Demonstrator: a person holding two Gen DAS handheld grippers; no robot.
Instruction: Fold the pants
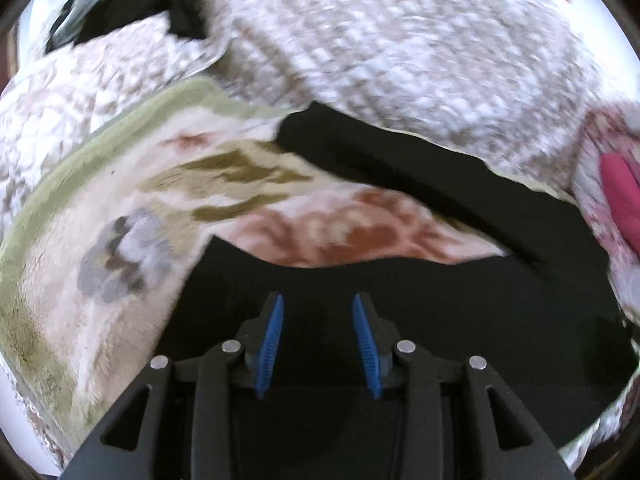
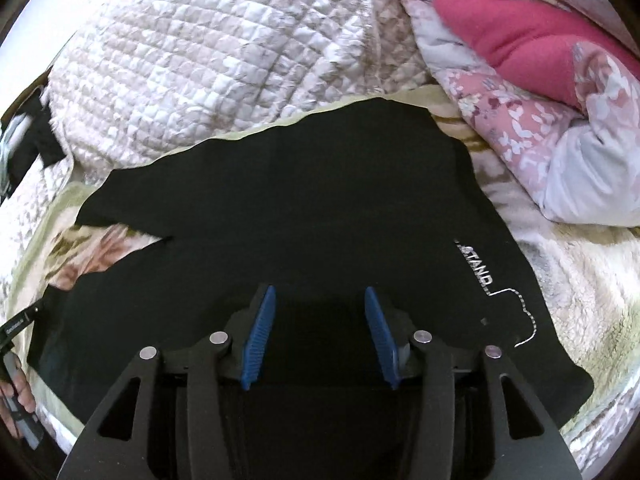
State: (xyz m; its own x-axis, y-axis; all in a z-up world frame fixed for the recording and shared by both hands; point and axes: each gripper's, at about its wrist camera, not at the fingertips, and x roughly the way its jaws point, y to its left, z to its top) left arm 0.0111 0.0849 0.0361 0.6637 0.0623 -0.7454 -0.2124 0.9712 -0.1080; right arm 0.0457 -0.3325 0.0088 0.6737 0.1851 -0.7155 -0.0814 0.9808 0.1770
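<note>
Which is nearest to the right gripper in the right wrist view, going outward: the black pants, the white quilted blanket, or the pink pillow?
From the right gripper:
1. Black pants, directly under and ahead of the jaws.
2. White quilted blanket, beyond the pants, upper left.
3. Pink pillow, far upper right, about as far; too close to call.

A bedroom in a home is shown. A bed is spread with a plush floral blanket [image 1: 120,208] below the claw; a quilted white bedspread [image 2: 208,64] is bunched beyond it, and a pink flowered duvet [image 2: 532,120] is heaped to its right.
</note>
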